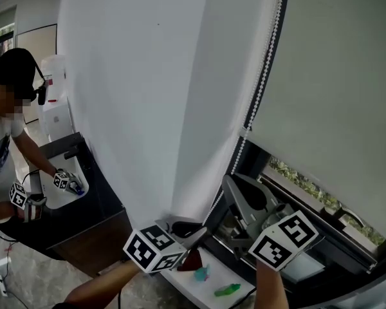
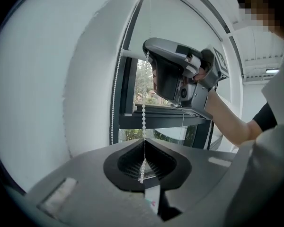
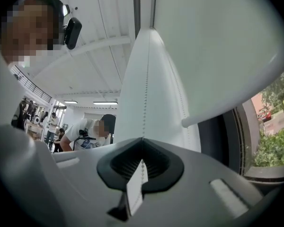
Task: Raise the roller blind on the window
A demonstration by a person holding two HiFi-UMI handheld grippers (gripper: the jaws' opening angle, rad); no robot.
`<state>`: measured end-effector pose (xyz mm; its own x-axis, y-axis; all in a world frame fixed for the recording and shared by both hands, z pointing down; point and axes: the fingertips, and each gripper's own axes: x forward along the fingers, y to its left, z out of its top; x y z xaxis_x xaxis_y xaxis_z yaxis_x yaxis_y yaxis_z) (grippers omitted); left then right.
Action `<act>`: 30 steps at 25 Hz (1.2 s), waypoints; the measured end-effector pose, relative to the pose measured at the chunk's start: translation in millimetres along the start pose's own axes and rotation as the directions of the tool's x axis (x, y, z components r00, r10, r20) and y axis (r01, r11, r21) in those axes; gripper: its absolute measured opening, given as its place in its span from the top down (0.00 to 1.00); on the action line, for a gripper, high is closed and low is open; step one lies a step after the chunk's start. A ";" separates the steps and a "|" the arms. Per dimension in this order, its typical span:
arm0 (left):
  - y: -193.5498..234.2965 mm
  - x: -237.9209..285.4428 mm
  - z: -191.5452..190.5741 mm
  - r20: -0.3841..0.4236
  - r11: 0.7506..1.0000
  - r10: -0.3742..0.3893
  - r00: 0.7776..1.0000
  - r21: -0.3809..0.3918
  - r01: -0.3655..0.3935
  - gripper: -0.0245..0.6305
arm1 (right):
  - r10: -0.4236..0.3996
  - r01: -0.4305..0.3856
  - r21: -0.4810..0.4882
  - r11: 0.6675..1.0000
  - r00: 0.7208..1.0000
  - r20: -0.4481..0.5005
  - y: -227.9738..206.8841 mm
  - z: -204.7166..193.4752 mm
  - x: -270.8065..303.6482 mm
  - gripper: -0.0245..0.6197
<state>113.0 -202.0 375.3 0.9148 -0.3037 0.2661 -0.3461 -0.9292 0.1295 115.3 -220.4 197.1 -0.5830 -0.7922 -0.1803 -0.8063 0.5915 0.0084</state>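
The grey roller blind [image 1: 334, 95] hangs over the window, with its bottom bar [image 3: 236, 108] partway up the glass. A white bead chain [image 1: 264, 76] runs down the blind's left edge. My left gripper [image 1: 196, 237] is low by the sill. In the left gripper view it [image 2: 143, 141] is shut on the bead chain [image 2: 143, 112], which rises taut from its tips. My right gripper [image 1: 228, 182] sits higher, beside the window frame. In the right gripper view it [image 3: 142, 138] is shut on the bead chain [image 3: 146, 79] too.
A broad white wall [image 1: 135, 76] stands left of the window. On the white sill [image 1: 180, 282] lie a green object [image 1: 227, 290] and a teal one [image 1: 201, 273]. At far left another person [image 1: 6, 127] works with grippers over a dark table [image 1: 96, 198].
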 end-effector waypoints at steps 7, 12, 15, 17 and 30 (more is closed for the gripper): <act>-16.5 -36.8 68.7 0.210 0.999 -0.031 0.977 0.030 0.025 0.81 | 0.006 -0.006 -0.001 1.000 1.000 -0.012 7.5 -5.2 -3.8 0.95; -12.7 -64.7 118.3 0.337 1.000 -0.003 0.942 0.029 -0.007 0.80 | 0.002 -0.002 0.011 1.000 0.999 -0.051 8.3 -29.5 -8.4 0.95; -12.0 -62.0 129.7 0.341 0.997 0.012 0.940 0.061 -0.035 0.80 | 0.002 0.000 0.013 1.000 0.996 -0.094 11.7 -53.9 -12.6 0.95; -12.0 -56.0 132.3 0.333 0.996 0.024 0.942 0.076 -0.052 0.80 | -0.001 0.004 0.022 1.000 0.992 -0.128 12.8 -74.4 -15.8 0.95; -11.5 -28.1 144.9 0.321 0.989 0.040 0.946 0.120 -0.082 0.78 | -0.001 0.035 0.143 0.989 0.974 -0.228 18.1 -162.8 -38.4 0.95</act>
<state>121.4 -213.3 228.0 0.9188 -0.3917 -0.0497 -0.3925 -0.9197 -0.0079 106.8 -203.7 364.3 -0.5893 -0.8064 0.0488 -0.8036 0.5789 -0.1384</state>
